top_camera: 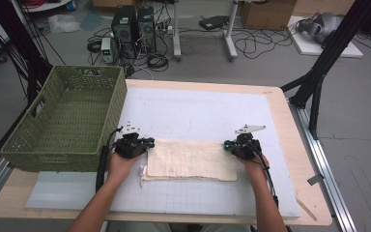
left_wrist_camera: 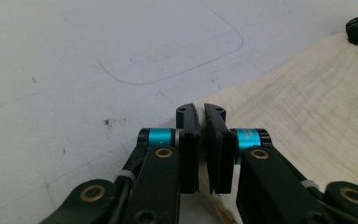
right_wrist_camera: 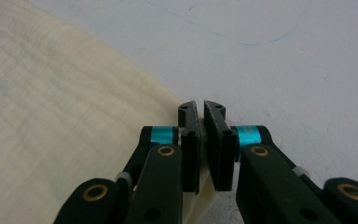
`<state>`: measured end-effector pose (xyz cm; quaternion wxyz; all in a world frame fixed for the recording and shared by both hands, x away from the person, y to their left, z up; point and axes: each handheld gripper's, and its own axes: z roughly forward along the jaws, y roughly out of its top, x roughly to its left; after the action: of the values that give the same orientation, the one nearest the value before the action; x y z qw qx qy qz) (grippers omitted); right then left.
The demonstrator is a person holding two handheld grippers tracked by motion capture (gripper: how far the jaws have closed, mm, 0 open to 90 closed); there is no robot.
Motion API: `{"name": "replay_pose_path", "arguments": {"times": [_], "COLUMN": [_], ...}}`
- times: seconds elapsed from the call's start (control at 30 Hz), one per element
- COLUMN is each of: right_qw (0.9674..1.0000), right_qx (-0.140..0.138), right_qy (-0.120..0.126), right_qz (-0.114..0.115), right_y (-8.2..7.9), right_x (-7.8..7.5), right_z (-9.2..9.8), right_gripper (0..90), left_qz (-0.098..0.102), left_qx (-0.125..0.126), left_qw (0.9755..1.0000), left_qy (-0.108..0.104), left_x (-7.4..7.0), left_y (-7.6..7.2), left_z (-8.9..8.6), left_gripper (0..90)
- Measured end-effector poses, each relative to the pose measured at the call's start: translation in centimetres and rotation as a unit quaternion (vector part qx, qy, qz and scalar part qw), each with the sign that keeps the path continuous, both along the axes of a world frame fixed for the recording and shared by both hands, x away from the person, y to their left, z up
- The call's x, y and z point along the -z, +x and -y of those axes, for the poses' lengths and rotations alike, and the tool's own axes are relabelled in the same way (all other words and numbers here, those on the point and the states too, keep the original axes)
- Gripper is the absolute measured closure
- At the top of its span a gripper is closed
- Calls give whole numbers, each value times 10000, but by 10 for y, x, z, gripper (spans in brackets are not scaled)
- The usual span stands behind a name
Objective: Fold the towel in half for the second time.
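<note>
Cloth [top_camera: 192,159], cream-coloured and folded into a flat rectangle, lies on the white mat [top_camera: 198,111] that covers the desk [top_camera: 290,145], nearer the desk's front edge than its far edge and roughly midway between its left and right edges. Left gripper [top_camera: 147,143], held in the person's left hand [top_camera: 121,166], is clamped on the far left corner of the cloth; in the left gripper view its jaws stand nearly together with the cloth's edge pinched between them [left_wrist_camera: 204,140]. Right gripper [top_camera: 228,145], held in the right hand [top_camera: 253,166], is closed on the far right corner; in the right gripper view the cloth's corner [right_wrist_camera: 74,116] runs in between the nearly closed jaws [right_wrist_camera: 202,135]. Green woven basket [top_camera: 65,118] stands on the desk's left edge, well apart from the cloth, overhanging the far left corner.
</note>
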<state>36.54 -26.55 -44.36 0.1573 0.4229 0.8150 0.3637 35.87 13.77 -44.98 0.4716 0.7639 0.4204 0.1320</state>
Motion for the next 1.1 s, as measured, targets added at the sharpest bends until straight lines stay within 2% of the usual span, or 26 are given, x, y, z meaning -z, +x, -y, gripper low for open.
{"name": "replay_pose_path", "arguments": {"times": [0.07, 0.23, 0.27, 0.33, 0.37, 0.4, 0.57, 0.67, 0.73, 0.83, 0.9, 1.1], "right_qw": [9999, 9991, 9989, 9981, 9977, 9974, 9970, 9965, 9963, 9955, 9948, 9939], "right_qx": [9, 145, 215, 285, 319, 344, 320, 293, 229, 129, 83, -34], "right_qy": [-61, -164, -123, -37, -4, -1, 18, 83, 89, 111, 144, 240], "right_qz": [121, 352, 401, 549, 592, 640, 698, 785, 829, 933, 1007, 1073], "right_y": [-1, -1, -1, 0, -1, -1, -7, -12, -17, -25, -30, -46], "right_x": [1, -2, -3, -5, -5, -6, -11, -15, -18, -22, -25, -26], "right_z": [-1, 1, 2, 5, 5, 6, 6, 8, 7, 6, 6, 9], "right_gripper": [854, 859, 858, 858, 858, 858, 857, 855, 855, 855, 852, 851], "left_qz": [47, 80, 157, 258, 211, 127, 191, 207, 216, 307, 419, 354], "left_qx": [-12, -181, -236, -400, -442, -425, -258, -195, -90, 54, 87, 182], "left_qw": [10000, 9995, 9991, 9974, 9968, 9970, 9983, 9980, 9985, 9989, 9984, 9988], "left_qy": [-19, -264, -303, -543, -636, -629, -481, -561, -502, -362, -380, -268], "left_x": [0, -5, -7, -8, -9, -10, -15, -19, -22, -26, -29, -28], "left_y": [0, 5, 6, 8, 9, 11, 4, 0, -5, -12, -17, -28], "left_z": [0, 0, 0, 1, 1, 2, 4, 0, 0, 2, 1, -3], "left_gripper": [840, 843, 843, 843, 843, 843, 844, 844, 844, 844, 844, 844]}}
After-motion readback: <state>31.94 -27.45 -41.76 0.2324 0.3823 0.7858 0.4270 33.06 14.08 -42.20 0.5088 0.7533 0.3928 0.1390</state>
